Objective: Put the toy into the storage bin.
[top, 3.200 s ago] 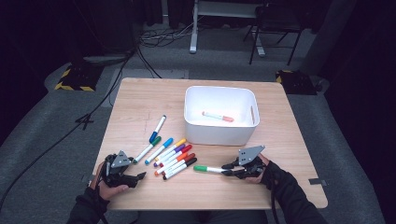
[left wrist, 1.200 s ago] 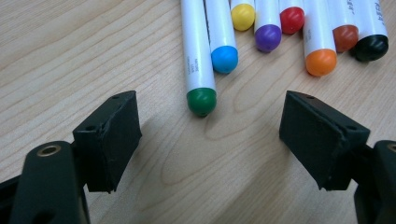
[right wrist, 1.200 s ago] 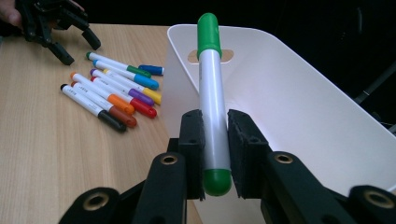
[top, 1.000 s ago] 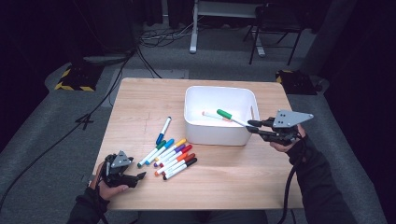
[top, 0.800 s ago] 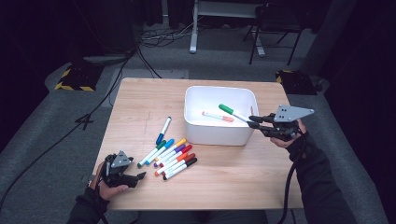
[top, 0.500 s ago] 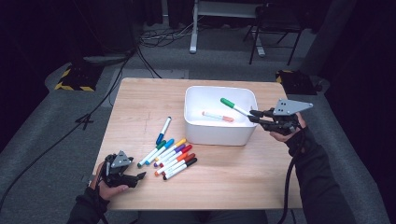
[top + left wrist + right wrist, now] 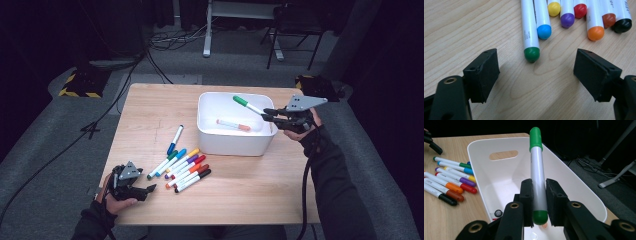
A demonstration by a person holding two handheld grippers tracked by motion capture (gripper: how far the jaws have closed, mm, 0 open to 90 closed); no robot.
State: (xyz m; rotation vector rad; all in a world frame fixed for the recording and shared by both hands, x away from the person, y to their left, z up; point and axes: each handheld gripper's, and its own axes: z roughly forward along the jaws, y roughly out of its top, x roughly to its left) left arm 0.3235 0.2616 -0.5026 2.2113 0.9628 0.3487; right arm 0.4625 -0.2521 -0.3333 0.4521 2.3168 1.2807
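My right gripper point(image 7: 269, 115) point(image 7: 539, 202) is shut on a green-capped marker point(image 7: 246, 104) point(image 7: 537, 177), held in the air over the right end of the white bin point(image 7: 210, 142) point(image 7: 479, 165). An orange-capped marker point(image 7: 233, 124) lies on the bin's floor. Several markers point(image 7: 182, 167) point(image 7: 447, 186) lie in a row on the wooden table left of the bin, a blue one point(image 7: 175, 139) apart from them. My left gripper point(image 7: 148, 189) point(image 7: 536, 72) rests open at the table's front left corner, its jaws facing the coloured marker caps point(image 7: 532, 53), touching none.
The wooden table point(image 7: 250, 195) has bare room at the front and right. A desk frame point(image 7: 207, 30), a chair point(image 7: 290, 30) and cables lie on the floor beyond it. Yellow-black striped blocks point(image 7: 80, 85) sit on the floor at the left.
My right gripper picked up the green marker from the table front and carried it up and back over the bin's right end. The left gripper has stayed still.
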